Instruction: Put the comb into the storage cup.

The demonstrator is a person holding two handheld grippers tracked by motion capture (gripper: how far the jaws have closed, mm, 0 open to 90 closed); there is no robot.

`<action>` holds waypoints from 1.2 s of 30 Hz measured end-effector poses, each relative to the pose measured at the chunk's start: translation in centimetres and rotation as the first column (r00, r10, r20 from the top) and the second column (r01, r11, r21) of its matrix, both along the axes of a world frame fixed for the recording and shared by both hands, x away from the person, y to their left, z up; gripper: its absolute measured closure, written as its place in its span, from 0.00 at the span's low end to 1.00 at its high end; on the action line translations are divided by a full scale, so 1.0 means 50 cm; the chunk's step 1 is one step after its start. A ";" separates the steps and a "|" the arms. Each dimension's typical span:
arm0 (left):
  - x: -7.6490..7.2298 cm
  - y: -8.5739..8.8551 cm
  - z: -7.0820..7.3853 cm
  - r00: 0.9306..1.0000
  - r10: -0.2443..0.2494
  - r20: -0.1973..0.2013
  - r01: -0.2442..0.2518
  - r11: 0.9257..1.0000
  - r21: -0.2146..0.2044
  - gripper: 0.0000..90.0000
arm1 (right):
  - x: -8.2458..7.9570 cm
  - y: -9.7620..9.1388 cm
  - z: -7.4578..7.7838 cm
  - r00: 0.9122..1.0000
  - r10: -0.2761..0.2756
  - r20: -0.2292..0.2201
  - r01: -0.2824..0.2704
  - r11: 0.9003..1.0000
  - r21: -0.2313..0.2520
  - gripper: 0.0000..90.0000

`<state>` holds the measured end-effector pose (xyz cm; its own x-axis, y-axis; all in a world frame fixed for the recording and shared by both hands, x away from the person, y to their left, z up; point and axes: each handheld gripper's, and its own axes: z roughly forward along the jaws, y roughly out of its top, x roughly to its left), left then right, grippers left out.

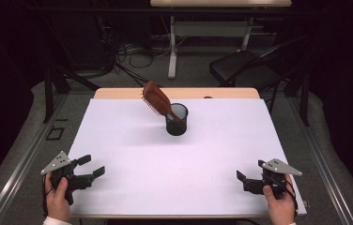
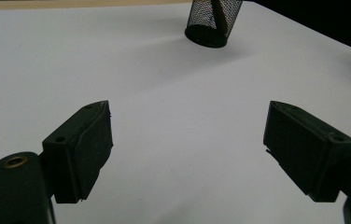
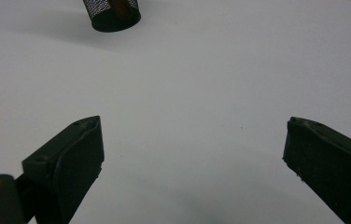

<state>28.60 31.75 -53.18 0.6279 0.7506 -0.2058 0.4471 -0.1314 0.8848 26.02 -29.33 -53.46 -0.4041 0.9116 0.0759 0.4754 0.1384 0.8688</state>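
Grippers at the near edge of the white bench (image 1: 132, 187): left gripper (image 1: 92, 166) and right gripper (image 1: 245, 180), both with fingers spread wide, nothing between them. Farther back, mid-bench, well apart from both: black mesh cup (image 1: 176, 119), brown hairbrush (image 1: 157, 99) standing in it, tilted left.

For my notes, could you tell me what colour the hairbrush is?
Reddish-brown wooden hairbrush, clearest in the high view.
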 end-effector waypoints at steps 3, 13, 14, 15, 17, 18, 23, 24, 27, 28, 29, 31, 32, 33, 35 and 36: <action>0.000 0.002 -0.002 1.000 -0.002 0.003 0.002 1.000 -0.002 0.18 | -0.001 0.000 -0.002 1.000 -0.003 0.005 0.003 1.000 0.008 0.05; 0.002 0.007 -0.010 1.000 -0.001 0.002 0.001 1.000 -0.011 0.18 | 0.001 -0.005 -0.012 1.000 -0.014 0.005 0.014 1.000 0.020 0.05; 0.002 0.007 -0.010 1.000 0.001 0.001 -0.001 1.000 -0.013 0.18 | 0.001 -0.005 -0.012 1.000 -0.015 0.001 0.015 1.000 0.019 0.05; 0.002 0.008 -0.011 1.000 0.002 0.001 -0.002 1.000 -0.013 0.18 | 0.001 -0.005 -0.012 1.000 -0.015 0.000 0.015 1.000 0.021 0.05; 0.002 0.010 -0.012 1.000 0.004 -0.001 -0.004 1.000 -0.011 0.18 | 0.001 -0.005 -0.012 1.000 -0.015 -0.004 0.015 1.000 0.021 0.05; 0.003 0.011 -0.012 1.000 0.002 -0.001 -0.002 1.000 -0.015 0.18 | 0.001 -0.006 -0.013 1.000 -0.015 -0.006 0.015 1.000 0.023 0.05; 0.002 0.012 -0.013 1.000 0.009 -0.001 -0.009 1.000 -0.018 0.18 | 0.002 -0.008 -0.015 1.000 -0.019 -0.007 0.019 0.999 0.026 0.05; 0.002 0.012 -0.013 1.000 0.010 0.000 -0.010 1.000 -0.018 0.18 | 0.002 -0.008 -0.015 1.000 -0.019 -0.007 0.019 0.999 0.027 0.05; 0.001 0.012 -0.013 1.000 0.010 0.000 -0.010 1.000 -0.019 0.18 | 0.002 -0.008 -0.015 1.000 -0.018 -0.002 0.018 1.000 0.025 0.05; 0.001 0.012 -0.013 1.000 0.010 0.000 -0.010 1.000 -0.018 0.18 | 0.001 -0.008 -0.014 1.000 -0.017 -0.008 0.017 1.000 0.024 0.05; 0.001 0.012 -0.013 1.000 0.010 0.000 -0.010 1.000 -0.017 0.18 | 0.001 -0.007 -0.015 1.000 -0.017 -0.010 0.017 1.000 0.026 0.05; 0.002 0.013 -0.013 1.000 0.009 -0.001 -0.009 1.000 -0.013 0.18 | 0.002 -0.007 -0.015 1.000 -0.018 -0.007 0.019 1.000 0.026 0.05; 0.002 0.013 -0.013 1.000 0.008 -0.002 -0.008 1.000 -0.013 0.18 | 0.002 -0.007 -0.015 1.000 -0.018 -0.007 0.019 0.999 0.028 0.05; 0.002 0.014 -0.013 1.000 0.006 -0.005 -0.006 1.000 -0.012 0.18 | 0.001 -0.007 -0.015 1.000 -0.018 -0.008 0.018 1.000 0.025 0.05; 0.002 0.014 -0.014 1.000 0.007 -0.006 -0.007 1.000 -0.011 0.18 | 0.001 -0.007 -0.015 1.000 -0.017 -0.008 0.017 1.000 0.024 0.05; 0.002 0.014 -0.014 1.000 0.008 -0.005 -0.008 1.000 -0.012 0.18 | 0.002 -0.006 -0.016 1.000 -0.018 -0.007 0.018 0.999 0.028 0.05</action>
<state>28.70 32.44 -53.86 0.6210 0.7530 -0.2178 0.4527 -0.1177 0.8838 26.10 -29.65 -54.25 -0.3873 0.9161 0.1041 0.4833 0.1056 0.8690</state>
